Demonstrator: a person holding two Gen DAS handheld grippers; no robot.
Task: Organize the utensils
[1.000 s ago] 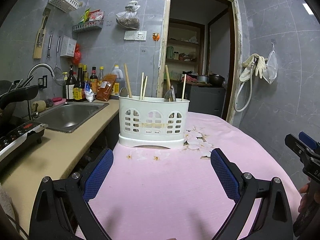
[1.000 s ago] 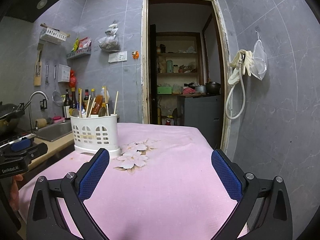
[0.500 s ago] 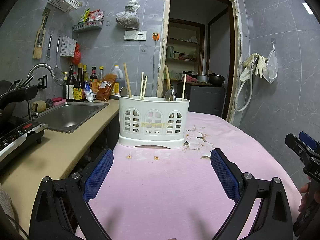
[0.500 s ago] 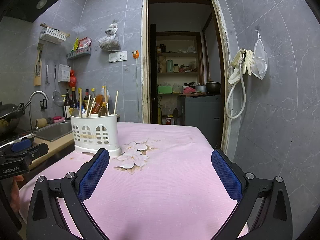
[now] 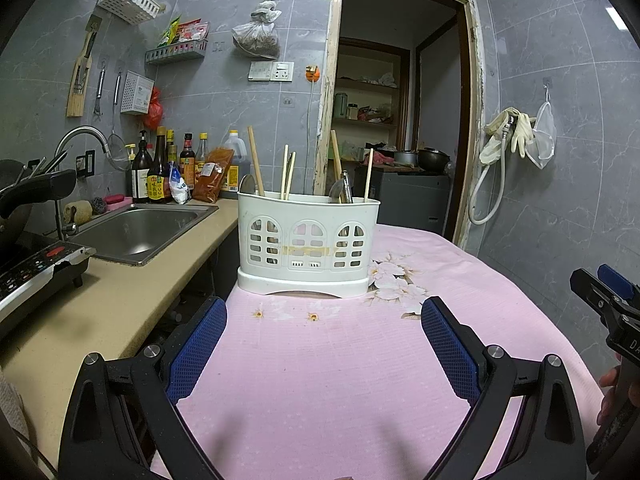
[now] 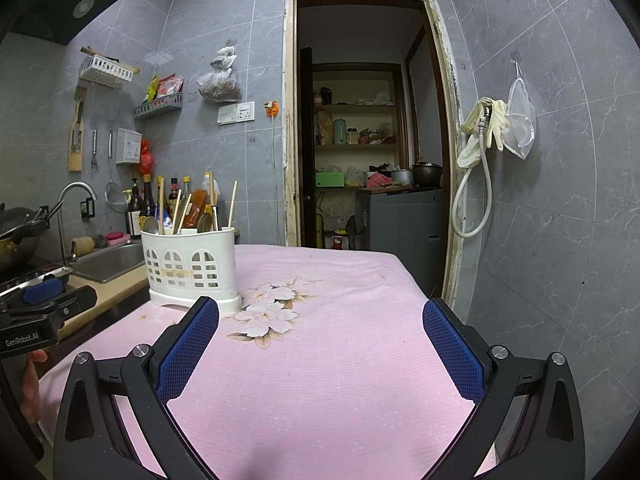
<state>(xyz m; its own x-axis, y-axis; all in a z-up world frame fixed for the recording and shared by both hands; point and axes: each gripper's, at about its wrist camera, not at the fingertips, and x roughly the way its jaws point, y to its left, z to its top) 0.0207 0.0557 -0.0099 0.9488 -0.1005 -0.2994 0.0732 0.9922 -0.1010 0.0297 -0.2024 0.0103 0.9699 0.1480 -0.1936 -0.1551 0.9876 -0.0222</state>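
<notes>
Matt white plastic utensil holder is sitting on woven pink cloth, wooden chopsticks and shiny metal spoons are poking up, and far left the steel sink is gleaming.

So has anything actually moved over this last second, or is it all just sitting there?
Nothing visibly changed. Both the left gripper and the right gripper hover open and empty over the pink tablecloth, and the white utensil holder stands in the same spot with its chopsticks and spoons upright.
</notes>
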